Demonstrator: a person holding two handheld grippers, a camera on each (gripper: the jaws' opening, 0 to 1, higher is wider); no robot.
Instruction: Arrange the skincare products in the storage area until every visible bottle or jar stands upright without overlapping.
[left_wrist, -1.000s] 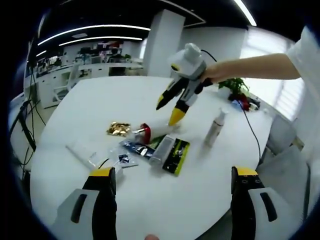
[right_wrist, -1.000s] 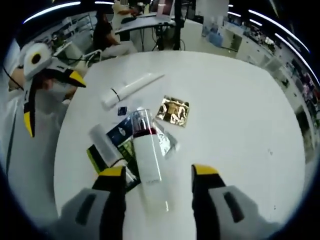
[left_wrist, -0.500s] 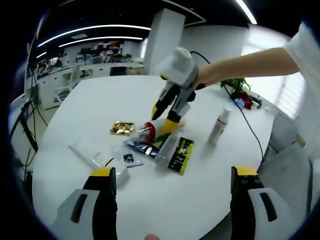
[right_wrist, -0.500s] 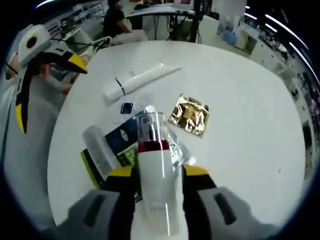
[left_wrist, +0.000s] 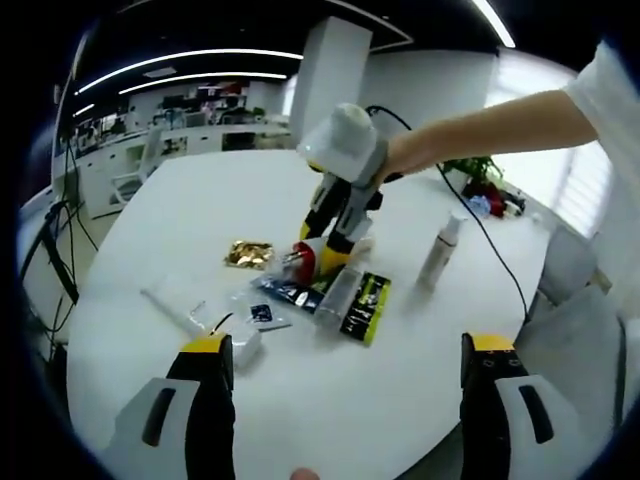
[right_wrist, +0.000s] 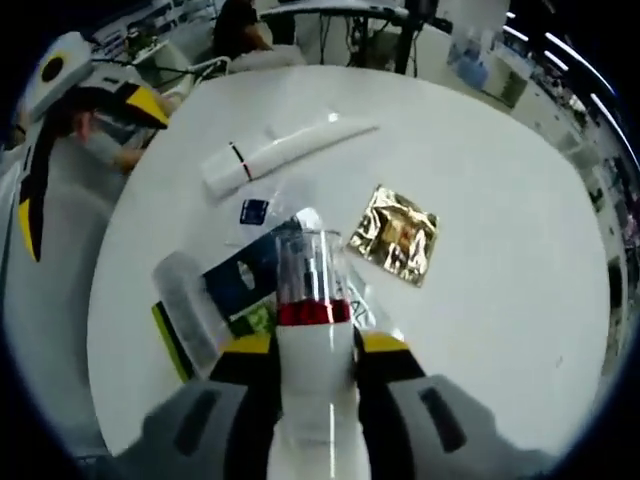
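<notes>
Here the right gripper (right_wrist: 312, 345) has both yellow-tipped jaws pressed against the white body of a pump bottle (right_wrist: 312, 330) with a red collar and a clear cap, which lies on the round white table (right_wrist: 500, 180). The left gripper view shows the same grip from across the table: the right gripper (left_wrist: 320, 250) comes down from a person's bare forearm (left_wrist: 480, 130), its tips at the red-collared bottle (left_wrist: 303, 262).

Just beside that bottle, toward the table's centre, lies a gold foil sachet (right_wrist: 398, 233). On its other side sit a dark blue packet (right_wrist: 245, 275), a clear-capped tube (right_wrist: 190, 310) on a green-and-black sachet (right_wrist: 240, 325), and a small blue square sachet (right_wrist: 254, 211). Beyond them lies a long white tube (right_wrist: 270, 157).

The left gripper view adds what the right gripper view lacks: a slim white spray bottle (left_wrist: 438, 250) standing upright, well apart from the pile, and a potted plant (left_wrist: 470, 172) near the far edge.

The left gripper (left_wrist: 345, 400) hangs with its jaws spread wide, nothing between them.
</notes>
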